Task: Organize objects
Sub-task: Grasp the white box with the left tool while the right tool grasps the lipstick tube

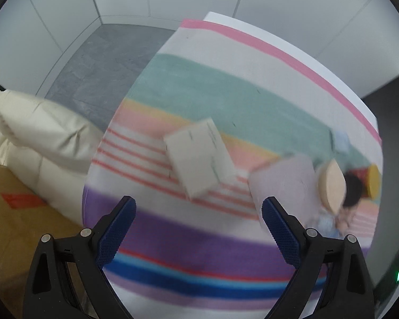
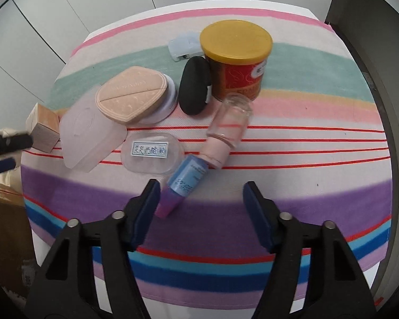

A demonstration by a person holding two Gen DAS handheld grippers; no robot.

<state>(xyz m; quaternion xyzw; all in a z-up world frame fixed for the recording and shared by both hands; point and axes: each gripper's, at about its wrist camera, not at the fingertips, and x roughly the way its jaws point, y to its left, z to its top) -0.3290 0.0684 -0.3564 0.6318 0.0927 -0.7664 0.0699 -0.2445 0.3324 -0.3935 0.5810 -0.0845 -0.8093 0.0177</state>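
A striped cloth point(image 2: 306, 111) covers the table. In the right wrist view my right gripper point(image 2: 201, 188) stands open just above it, and a lying blue and purple tube point(image 2: 183, 183) touches its left finger only. Beyond lie a pink bottle with a clear cap point(image 2: 226, 133), a labelled clear case point(image 2: 151, 152), a frosted lid point(image 2: 90, 135), a peach compact point(image 2: 131, 95), a black oval pouch point(image 2: 195, 85), a yellow-lidded red can point(image 2: 236, 58) and a pale blue case point(image 2: 185, 45). The blurred left wrist view shows my left gripper point(image 1: 199, 207) open and empty, just short of a pale small box point(image 1: 199, 156).
Left of the table are cream padded fabric point(image 1: 34, 133) and a brown cardboard box point(image 1: 13, 226), with grey floor point(image 1: 106, 61) and white wall panels behind. A dark panel point(image 2: 372, 26) stands past the table's right edge. The near purple and blue stripes hold nothing.
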